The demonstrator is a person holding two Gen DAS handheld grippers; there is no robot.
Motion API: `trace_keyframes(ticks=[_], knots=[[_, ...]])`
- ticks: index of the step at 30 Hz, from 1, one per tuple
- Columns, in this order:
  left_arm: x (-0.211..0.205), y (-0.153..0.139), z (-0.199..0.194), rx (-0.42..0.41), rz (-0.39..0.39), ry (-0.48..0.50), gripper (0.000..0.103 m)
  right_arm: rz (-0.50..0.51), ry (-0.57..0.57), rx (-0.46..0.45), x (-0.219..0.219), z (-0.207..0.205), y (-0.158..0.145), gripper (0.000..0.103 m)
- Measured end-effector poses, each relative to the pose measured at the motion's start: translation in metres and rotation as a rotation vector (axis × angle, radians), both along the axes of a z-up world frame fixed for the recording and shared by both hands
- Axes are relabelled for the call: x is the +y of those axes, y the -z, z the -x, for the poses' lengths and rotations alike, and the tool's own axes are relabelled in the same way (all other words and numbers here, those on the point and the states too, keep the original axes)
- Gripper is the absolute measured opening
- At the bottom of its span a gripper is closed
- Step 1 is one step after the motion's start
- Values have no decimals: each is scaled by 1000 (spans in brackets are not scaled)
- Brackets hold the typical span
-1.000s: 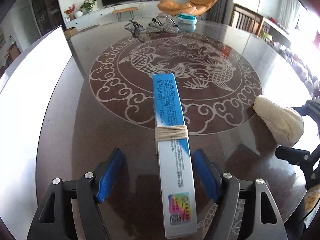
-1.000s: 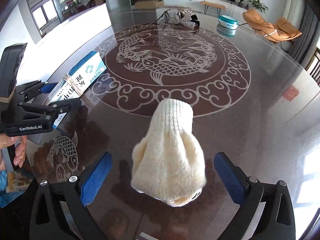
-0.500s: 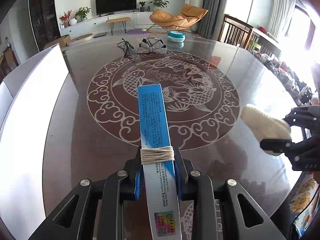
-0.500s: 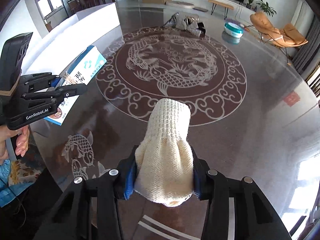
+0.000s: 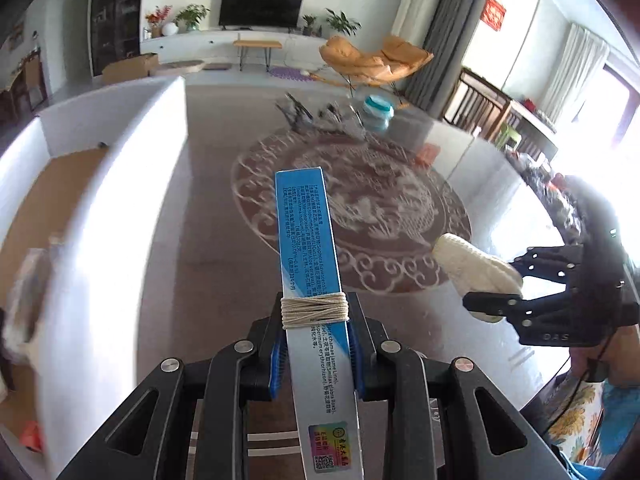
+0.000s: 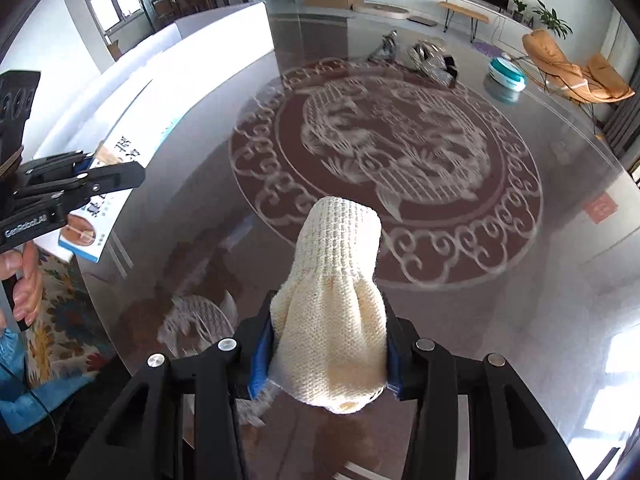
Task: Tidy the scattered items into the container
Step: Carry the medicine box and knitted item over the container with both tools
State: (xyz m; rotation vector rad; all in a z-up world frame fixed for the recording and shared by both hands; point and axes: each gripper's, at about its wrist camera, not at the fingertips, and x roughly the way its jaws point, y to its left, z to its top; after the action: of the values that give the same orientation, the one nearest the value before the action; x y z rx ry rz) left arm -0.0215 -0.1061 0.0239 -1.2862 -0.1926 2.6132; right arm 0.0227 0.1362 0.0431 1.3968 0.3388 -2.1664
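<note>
Round dark glossy table [image 5: 208,216] with pale carp-and-cloud medallion [image 6: 384,168] at its centre. Beyond the table's far edge: long white low cabinet [image 5: 240,42] against a white wall, black TV [image 5: 260,8] on it, potted plants at either end of the TV. Small wooden bench [image 5: 258,45] in front of the cabinet. Orange lounge chair [image 5: 376,60] right of the bench. Grey curtain [image 5: 444,28] right of the chair. Strong daylight from windows at far right; glare on the table.

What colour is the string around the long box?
Beige string, wrapped round the blue box; clearest in the left wrist view.
</note>
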Motion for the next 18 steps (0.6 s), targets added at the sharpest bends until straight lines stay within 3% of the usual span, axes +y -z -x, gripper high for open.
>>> trace_keyframes(ticks=[6, 9, 12, 18], knots=[[-73, -57, -9, 81, -41, -88, 26, 70, -88, 95, -66, 18, -53, 45], [-114, -75, -11, 104, -10, -147, 26, 97, -135, 145, -99, 25, -85, 46], [-159, -81, -10, 100, 18, -215, 26, 143, -168, 186, -136, 36, -116, 46], [-230, -68, 4, 39, 37, -320, 26, 253, -226, 189, -223, 58, -146, 46]])
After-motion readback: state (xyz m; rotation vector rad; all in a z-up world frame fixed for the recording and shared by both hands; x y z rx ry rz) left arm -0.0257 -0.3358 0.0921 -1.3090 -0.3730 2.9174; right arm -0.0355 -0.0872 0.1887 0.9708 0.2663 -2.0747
